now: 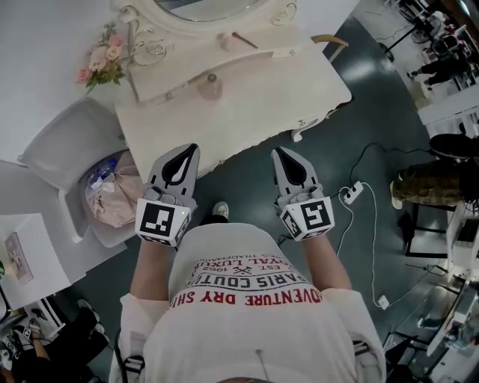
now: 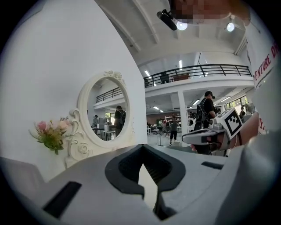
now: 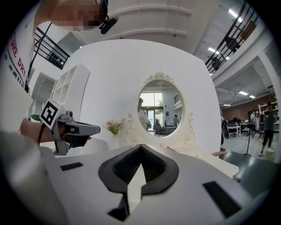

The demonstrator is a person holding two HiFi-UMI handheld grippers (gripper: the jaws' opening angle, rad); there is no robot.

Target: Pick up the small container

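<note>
The cream counter [image 1: 254, 112] fills the upper middle of the head view, with the oval mirror [image 1: 213, 9] at its back edge. A white chair [image 1: 71, 146] stands at its left, a pale bag [image 1: 112, 196] on the seat. The person stands back from the counter, over dark floor [image 1: 374, 105], with both forearms drawn in near the body.

The left hand-held gripper [image 1: 188, 153] and the right hand-held gripper [image 1: 281, 155] point at the counter's front edge but hang short of it, over the floor. Each is clenched tip to tip with nothing between its jaws, as both gripper views confirm.

Pink flowers [image 1: 101, 63] sit at the counter's far left corner. The container [image 1: 210, 87], a small round pinkish piece, rests on the counter's rear part below the mirror, well apart from both hand-held grippers and untouched.

By my reading the task has barely begun: nothing is grasped and no reach is set up. What is left is nearly everything: step or lean in, bring one hand-held gripper over the counter, part its jaws around the container, close and lift.
</note>
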